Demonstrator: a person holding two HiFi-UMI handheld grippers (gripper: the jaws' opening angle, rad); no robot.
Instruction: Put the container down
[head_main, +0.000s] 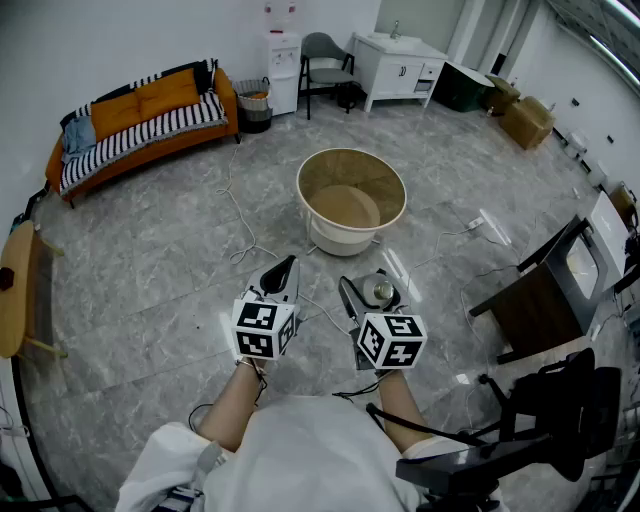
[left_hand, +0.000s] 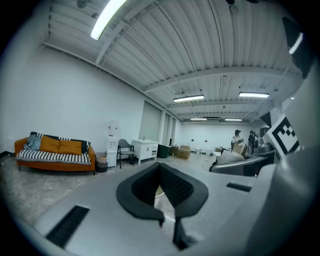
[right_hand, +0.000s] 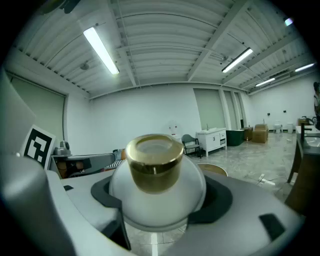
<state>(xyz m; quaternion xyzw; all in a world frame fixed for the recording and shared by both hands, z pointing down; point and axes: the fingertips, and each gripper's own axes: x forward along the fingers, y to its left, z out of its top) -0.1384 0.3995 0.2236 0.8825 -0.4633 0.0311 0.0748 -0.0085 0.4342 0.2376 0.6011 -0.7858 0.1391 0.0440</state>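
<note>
- Container (right_hand: 156, 187), round, white and gold-lidded, sits clamped between the right gripper's (head_main: 372, 290) wide-spread jaws, above the floor (head_main: 180, 270).
- Left gripper (left_hand: 161, 175) is pinched closed on nothing.
- Both grippers hang near a beige tub (head_main: 352, 152), apart from it.

The room is lit brightly and evenly by ceiling tube lights (right_hand: 101, 50), which are seen overhead in both gripper views. Only a faint, soft shadow is cast on the grey floor (head_main: 150, 280) just beneath the round tub (head_main: 345, 172). Pale glare streaks are reflected off the floor beside the tub, on its near right. Straight lines are bent by strong barrel distortion in every view, and the gripper views are darkened at their corners. The container (right_hand: 157, 200) is rendered slightly soft, and a small highlight is caught on its gold cap (right_hand: 154, 160).
</note>
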